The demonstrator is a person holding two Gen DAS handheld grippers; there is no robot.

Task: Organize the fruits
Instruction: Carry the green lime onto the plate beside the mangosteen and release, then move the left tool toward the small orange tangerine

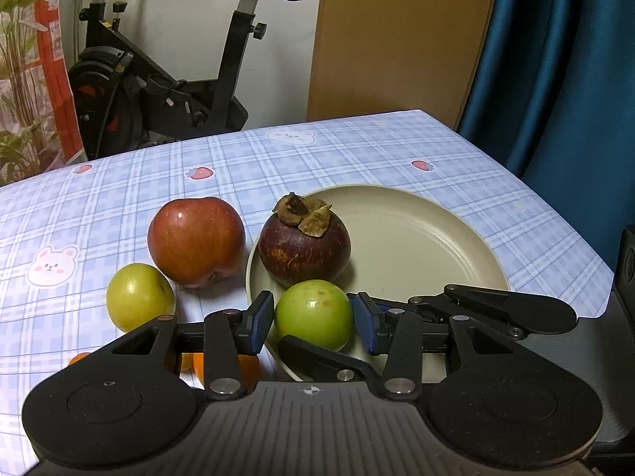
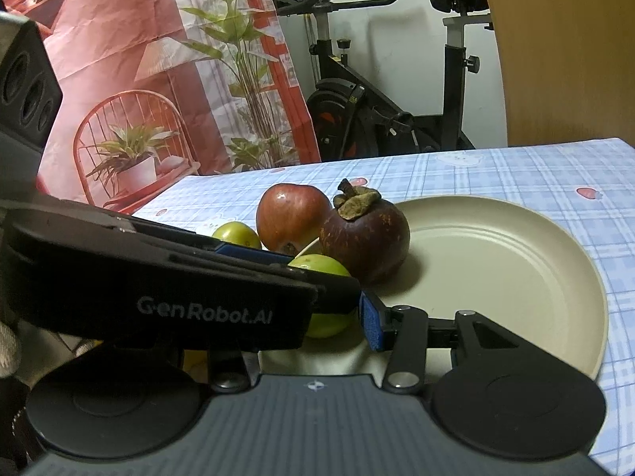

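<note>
Left gripper (image 1: 313,327): jaws narrow, pads touching both sides of a green fruit (image 1: 314,314) at the plate's (image 1: 436,238) near-left rim; mangosteen (image 1: 304,248) just behind it on the plate. Right gripper (image 2: 369,317): beside it over the near rim; one finger hidden, its state cannot be told. Apple (image 1: 196,240) and second green fruit (image 1: 139,295) lie off the plate, left; the left gripper is nearer.

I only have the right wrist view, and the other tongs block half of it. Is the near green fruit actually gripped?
Observer: The left tongs have a blue pad against each side of the near green fruit, seemingly pressing it.
Operator: Where does the second green one sit?
Observer: The second green fruit sits on the tablecloth beside the apple, off the plate.
Operator: Any fruit I'm missing?
Observer: Orange fruit, mostly hidden under the left tongs, on the tablecloth.
</note>
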